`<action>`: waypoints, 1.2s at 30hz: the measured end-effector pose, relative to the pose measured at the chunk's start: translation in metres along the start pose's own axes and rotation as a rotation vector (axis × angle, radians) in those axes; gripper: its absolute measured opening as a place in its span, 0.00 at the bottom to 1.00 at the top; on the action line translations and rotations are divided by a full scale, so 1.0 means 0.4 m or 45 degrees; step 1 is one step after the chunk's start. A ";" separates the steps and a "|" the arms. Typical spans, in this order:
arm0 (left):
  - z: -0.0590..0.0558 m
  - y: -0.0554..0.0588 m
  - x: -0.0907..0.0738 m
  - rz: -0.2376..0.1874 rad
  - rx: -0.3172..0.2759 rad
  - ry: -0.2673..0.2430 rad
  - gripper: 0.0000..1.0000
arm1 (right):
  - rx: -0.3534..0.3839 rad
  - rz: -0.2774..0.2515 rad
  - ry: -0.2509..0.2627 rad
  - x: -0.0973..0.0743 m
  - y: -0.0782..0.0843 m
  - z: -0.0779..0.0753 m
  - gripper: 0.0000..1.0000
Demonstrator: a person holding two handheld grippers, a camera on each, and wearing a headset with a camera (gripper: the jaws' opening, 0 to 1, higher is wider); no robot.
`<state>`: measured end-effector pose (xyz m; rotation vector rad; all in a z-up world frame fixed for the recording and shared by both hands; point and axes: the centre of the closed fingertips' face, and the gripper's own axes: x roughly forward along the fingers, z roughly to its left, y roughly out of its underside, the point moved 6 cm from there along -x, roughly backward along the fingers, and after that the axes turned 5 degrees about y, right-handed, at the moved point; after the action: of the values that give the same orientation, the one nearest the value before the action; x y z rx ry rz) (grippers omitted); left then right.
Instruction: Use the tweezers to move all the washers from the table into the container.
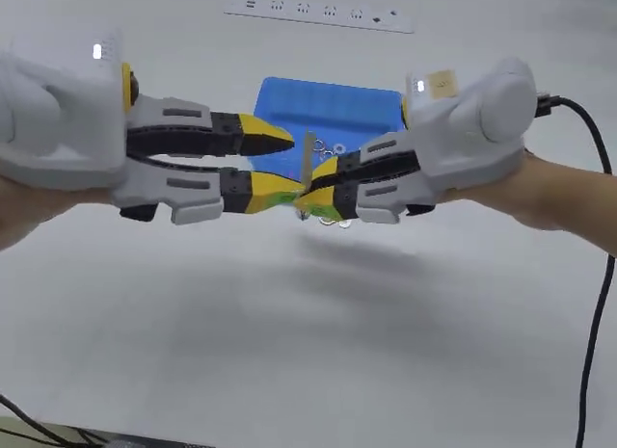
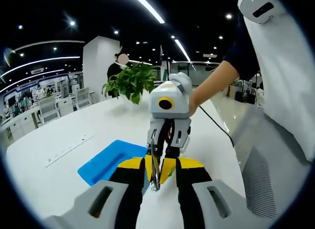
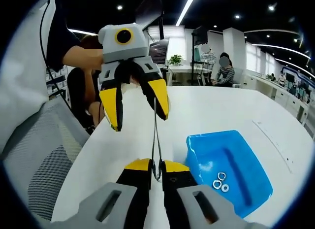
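Three washers (image 3: 219, 181) lie in the blue container (image 3: 234, 152). A few more, blurred, seem to lie on the worktop (image 1: 289, 313) just in front of it. The tweezers (image 3: 156, 135) hang in the air above them, pinched at one end by the closed right tongs (image 3: 157, 169). Their free end reaches between the left tongs (image 3: 141, 118), which stand spread wide and touch nothing. This looks like a hand-over or re-grip of the tool, with picking not yet resumed. The next move probably calls for a steady, well-aligned grip and then lowering the tips onto a loose washer.
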<state>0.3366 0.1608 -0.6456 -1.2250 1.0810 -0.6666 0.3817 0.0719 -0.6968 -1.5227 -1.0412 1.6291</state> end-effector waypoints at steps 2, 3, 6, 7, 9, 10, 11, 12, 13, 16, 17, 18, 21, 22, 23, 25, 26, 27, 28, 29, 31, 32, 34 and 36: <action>-0.003 -0.013 -0.012 -0.011 -0.005 -0.027 0.37 | -0.004 -0.020 0.011 -0.014 -0.016 0.000 0.08; -0.002 -0.019 -0.016 -0.019 0.003 -0.044 0.41 | -0.005 -0.030 0.015 -0.019 -0.023 -0.001 0.08; 0.005 -0.036 -0.035 -0.070 -0.032 -0.116 0.54 | -0.014 -0.062 0.037 -0.044 -0.053 -0.009 0.08; 0.007 -0.033 -0.039 -0.063 -0.026 -0.133 0.58 | -0.017 -0.067 0.041 -0.047 -0.057 -0.011 0.08; 0.007 -0.028 -0.046 -0.061 -0.039 -0.156 0.64 | -0.025 -0.081 0.071 -0.061 -0.073 -0.026 0.08; 0.006 -0.022 -0.052 -0.064 -0.055 -0.169 0.68 | -0.019 -0.093 0.093 -0.070 -0.081 -0.037 0.08; 0.001 -0.019 -0.051 -0.070 -0.081 -0.176 0.72 | -0.014 -0.098 0.107 -0.075 -0.086 -0.045 0.08; -0.004 -0.014 -0.052 -0.082 -0.135 -0.189 0.78 | -0.014 -0.100 0.122 -0.080 -0.090 -0.053 0.08; -0.005 -0.009 -0.055 -0.087 -0.144 -0.197 0.84 | -0.024 -0.099 0.142 -0.087 -0.095 -0.067 0.08; -0.009 0.004 -0.068 -0.082 -0.140 -0.234 0.91 | -0.018 -0.114 0.179 -0.101 -0.110 -0.100 0.08; -0.010 0.008 -0.073 -0.093 -0.152 -0.245 0.92 | -0.017 -0.118 0.195 -0.104 -0.115 -0.116 0.08; -0.010 0.011 -0.076 -0.103 -0.163 -0.255 0.93 | -0.018 -0.118 0.203 -0.104 -0.117 -0.126 0.08; -0.010 0.024 -0.085 -0.100 -0.185 -0.281 0.98 | 0.004 -0.124 0.244 -0.097 -0.113 -0.167 0.08; -0.010 0.027 -0.087 -0.095 -0.187 -0.288 0.99 | 0.008 -0.124 0.256 -0.093 -0.109 -0.177 0.08; -0.010 0.029 -0.091 -0.093 -0.190 -0.295 0.99 | 0.013 -0.123 0.264 -0.089 -0.105 -0.186 0.08; -0.012 0.029 -0.100 -0.102 -0.201 -0.307 0.99 | 0.027 -0.124 0.282 -0.076 -0.091 -0.204 0.08; -0.015 0.027 -0.104 -0.107 -0.207 -0.309 0.99 | 0.032 -0.118 0.292 -0.065 -0.078 -0.215 0.09; -0.017 0.027 -0.109 -0.102 -0.204 -0.311 0.99 | 0.036 -0.111 0.295 -0.057 -0.068 -0.222 0.09; -0.019 0.029 -0.118 -0.085 -0.192 -0.320 0.99 | 0.042 -0.090 0.301 -0.044 -0.051 -0.232 0.09; -0.020 0.029 -0.124 -0.081 -0.192 -0.323 0.99 | 0.053 -0.079 0.304 -0.035 -0.040 -0.239 0.09; -0.020 0.030 -0.140 -0.076 -0.196 -0.333 0.99 | 0.071 -0.053 0.308 -0.013 -0.013 -0.253 0.09; -0.019 0.031 -0.148 -0.075 -0.199 -0.343 0.99 | 0.077 -0.039 0.311 -0.005 -0.001 -0.259 0.09; -0.013 0.038 -0.167 -0.065 -0.209 -0.365 0.99 | 0.088 -0.005 0.320 0.010 0.029 -0.270 0.09; -0.009 0.045 -0.175 -0.055 -0.220 -0.381 0.99 | 0.116 0.007 0.316 0.019 0.049 -0.277 0.09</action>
<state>0.3041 0.2254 -0.6426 -1.4486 0.8763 -0.4112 0.4920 0.0816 -0.7179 -1.6187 -0.8183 1.4268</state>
